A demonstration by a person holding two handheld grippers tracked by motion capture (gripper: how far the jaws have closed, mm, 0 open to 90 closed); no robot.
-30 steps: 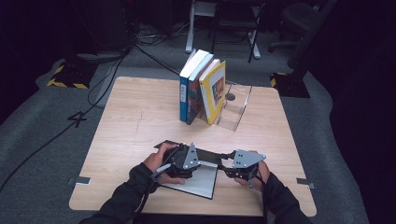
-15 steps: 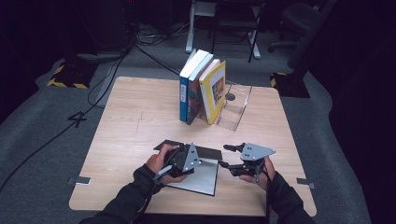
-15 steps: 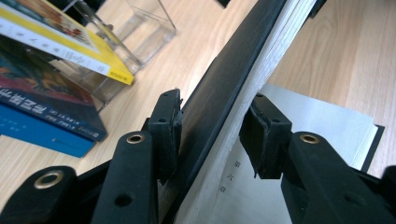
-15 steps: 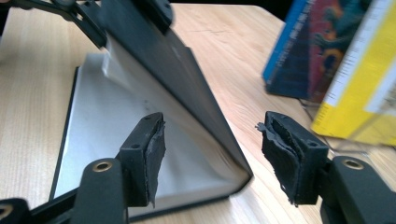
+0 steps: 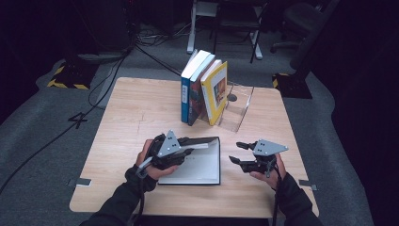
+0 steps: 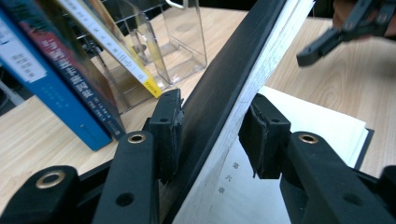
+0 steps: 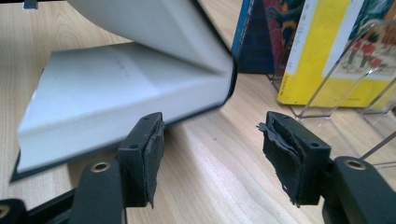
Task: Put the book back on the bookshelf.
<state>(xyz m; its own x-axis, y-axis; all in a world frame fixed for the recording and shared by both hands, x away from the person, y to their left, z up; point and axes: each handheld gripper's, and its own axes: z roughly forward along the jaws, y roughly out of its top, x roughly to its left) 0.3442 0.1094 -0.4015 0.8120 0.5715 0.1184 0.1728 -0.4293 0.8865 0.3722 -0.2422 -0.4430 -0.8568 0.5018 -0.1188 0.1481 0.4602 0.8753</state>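
Note:
A black hardcover book (image 5: pixel 200 167) lies open on the table, white pages up. My left gripper (image 5: pixel 195 146) is shut on its lifted cover and a sheaf of pages (image 6: pixel 224 79); its jaws have just been closing, and the pads (image 6: pixel 169 126) press both sides. In the left gripper view my left gripper (image 6: pixel 215 107) holds that sheaf tilted up. My right gripper (image 5: pixel 235 153) hovers just right of the book; its jaws have just been opening and nothing is between them. In the right gripper view my right gripper (image 7: pixel 210 130) faces the book's corner (image 7: pixel 116 93) over bare wood.
Behind the open book, three books lean in a clear acrylic stand (image 5: pixel 237 110): a blue one (image 5: pixel 186 94), a dark one and a yellow one (image 5: pixel 216 92). The wooden table (image 5: pixel 127 122) has bare room at the left. Cables and chair legs are on the floor beyond.
My right gripper has let go of the book's right edge, opened and drawn a little to the right. My left gripper has closed on the cover and pages and lifted them.

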